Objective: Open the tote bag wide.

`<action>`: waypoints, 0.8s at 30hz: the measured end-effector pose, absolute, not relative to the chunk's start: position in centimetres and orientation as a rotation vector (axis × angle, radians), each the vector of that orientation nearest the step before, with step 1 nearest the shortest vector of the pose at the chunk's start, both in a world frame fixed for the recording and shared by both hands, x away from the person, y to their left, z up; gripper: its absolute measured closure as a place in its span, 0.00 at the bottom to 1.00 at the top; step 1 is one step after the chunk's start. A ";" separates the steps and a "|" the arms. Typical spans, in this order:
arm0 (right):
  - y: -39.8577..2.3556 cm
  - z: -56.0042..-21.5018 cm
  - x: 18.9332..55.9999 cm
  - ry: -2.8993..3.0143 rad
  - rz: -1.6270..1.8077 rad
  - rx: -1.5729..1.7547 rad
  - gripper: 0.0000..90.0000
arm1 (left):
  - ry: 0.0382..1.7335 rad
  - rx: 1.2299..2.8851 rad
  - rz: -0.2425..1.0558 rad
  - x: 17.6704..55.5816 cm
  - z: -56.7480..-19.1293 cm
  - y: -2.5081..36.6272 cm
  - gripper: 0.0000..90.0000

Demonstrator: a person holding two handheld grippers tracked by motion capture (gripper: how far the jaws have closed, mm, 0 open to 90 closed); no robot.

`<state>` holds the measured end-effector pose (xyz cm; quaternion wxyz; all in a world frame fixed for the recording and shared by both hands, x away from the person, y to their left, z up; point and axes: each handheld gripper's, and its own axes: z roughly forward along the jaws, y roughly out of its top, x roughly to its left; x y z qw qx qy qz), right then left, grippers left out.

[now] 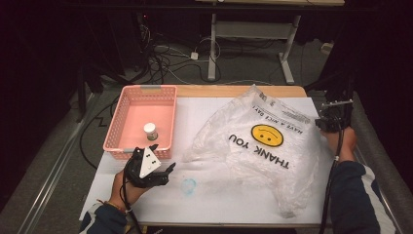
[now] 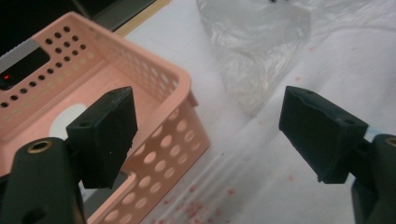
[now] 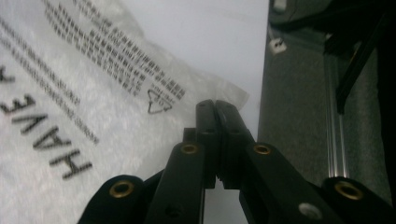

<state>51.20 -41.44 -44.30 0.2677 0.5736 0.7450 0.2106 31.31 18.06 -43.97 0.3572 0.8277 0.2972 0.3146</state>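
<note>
A crinkled clear plastic bag with a yellow smiley face and black "THANK YOU" print lies spread over the right half of the white-covered bench. The right gripper sits at the bag's far right edge, its fingers pressed together (whether they pinch the film is hard to tell). The left gripper hovers near the pink perforated plastic basket, fingers spread wide and empty. A small white-capped jar stands inside the basket.

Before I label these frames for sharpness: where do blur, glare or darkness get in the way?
High view: dark surroundings, table evenly lit, plastic bag slightly glary. Left gripper view: tongs' pads soft, pink basket fairly sharp. Right gripper view: bag print readable, shut tongs dark and soft.
</note>
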 end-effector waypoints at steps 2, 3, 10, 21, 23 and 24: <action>-41.5 -44.1 50.0 2.025 0.574 1.515 0.99 | 0.775 2.145 0.814 31.3 -44.1 18.2 0.20; -41.4 -43.8 49.4 2.038 0.580 1.514 0.99 | 0.777 2.144 0.816 31.3 -44.1 18.2 0.20; -38.5 -43.2 45.3 2.140 0.506 1.344 0.77 | 0.781 2.131 0.820 30.9 -43.9 18.2 0.20; -32.9 -39.0 39.2 2.138 0.976 0.972 0.60 | 0.773 2.130 0.802 30.6 -44.0 18.2 0.20; -30.6 -38.9 38.2 2.206 1.054 0.870 0.59 | 0.763 2.140 0.803 30.5 -44.0 18.0 0.20; -29.4 -39.0 37.7 2.241 1.075 0.823 0.58 | 0.760 2.138 0.802 30.5 -44.0 17.9 0.20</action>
